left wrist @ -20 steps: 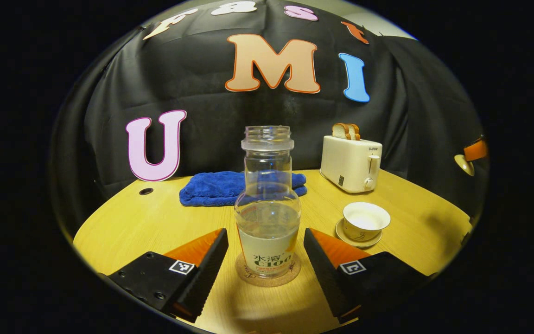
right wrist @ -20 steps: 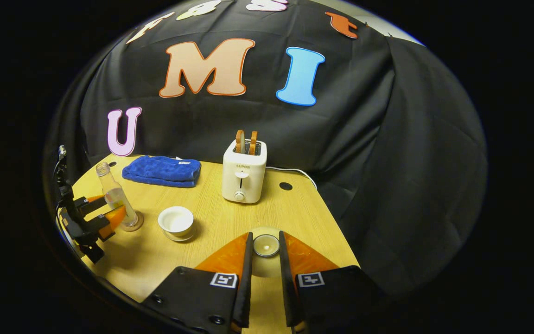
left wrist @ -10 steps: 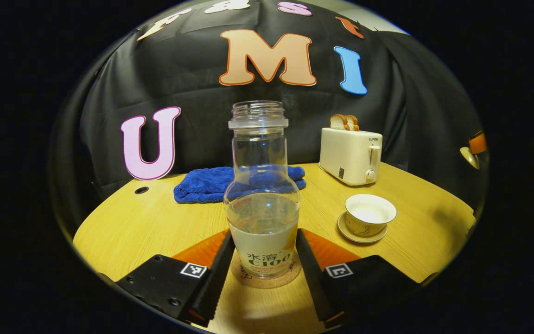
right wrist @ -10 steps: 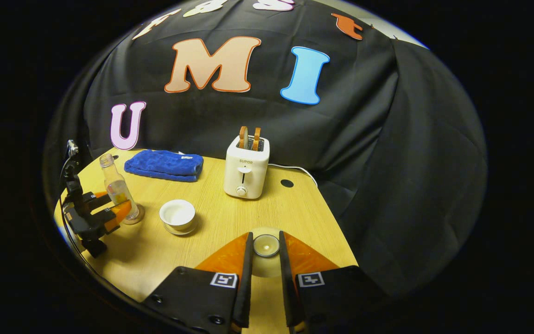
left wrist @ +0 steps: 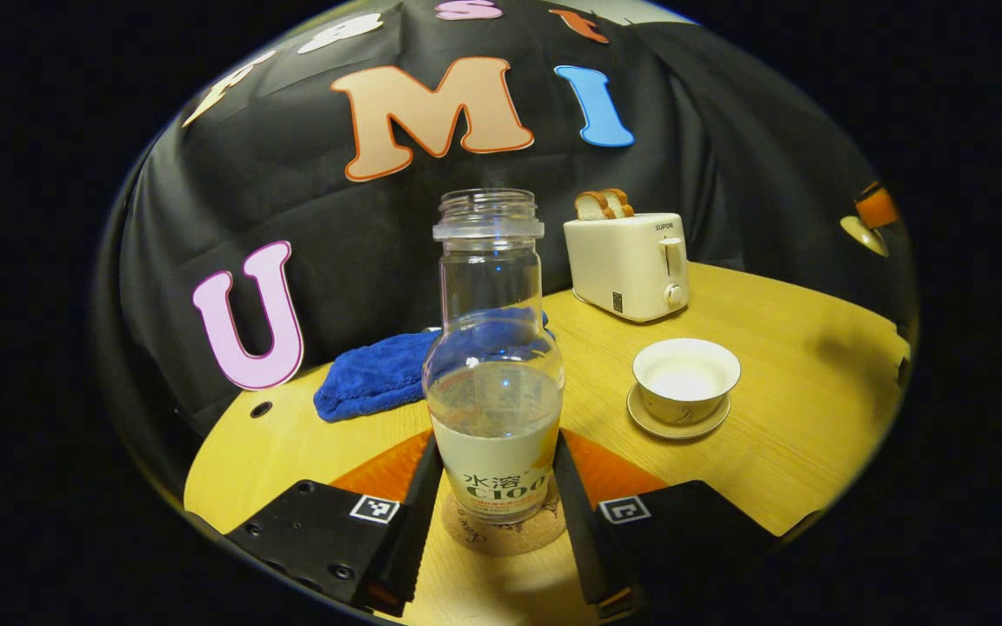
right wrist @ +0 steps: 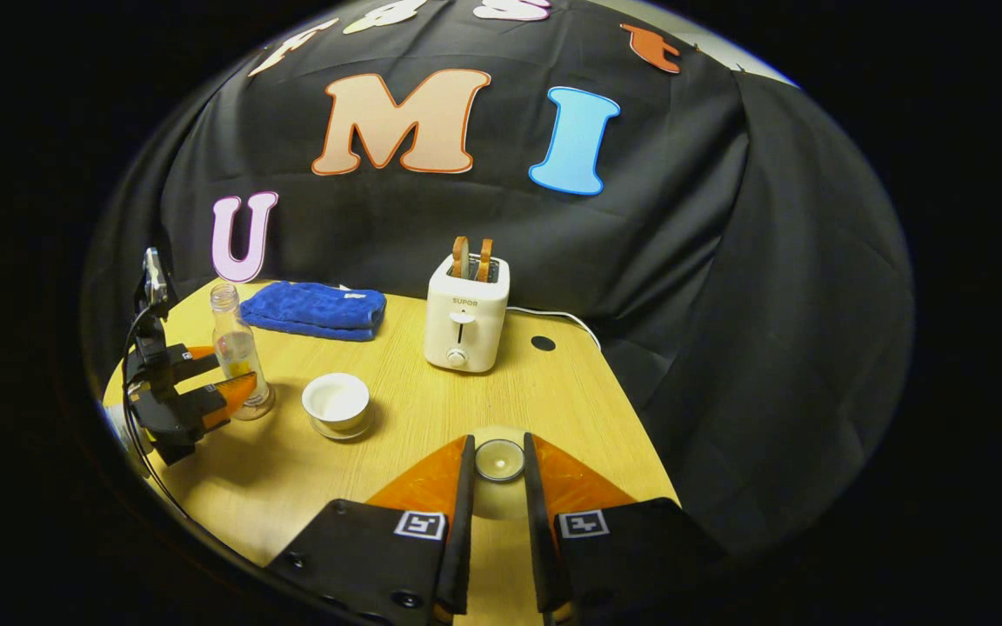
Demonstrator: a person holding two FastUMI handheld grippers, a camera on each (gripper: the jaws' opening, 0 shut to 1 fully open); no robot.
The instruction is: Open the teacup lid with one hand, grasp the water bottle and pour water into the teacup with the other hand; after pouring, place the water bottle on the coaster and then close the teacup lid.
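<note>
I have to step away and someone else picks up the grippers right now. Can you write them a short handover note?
Left gripper: fingers closed against both sides of the water bottle, which looks to be standing on the coaster, uncapped and about half full.
Right gripper: holds the teacup lid by its knob, raised over the table.
Teacup: open on its saucer, right of the bottle, in front of the toaster.
Done: lid off, bottle gripped.
Left: lift and pour into the teacup, return the bottle to the coaster, put the lid back on.
</note>
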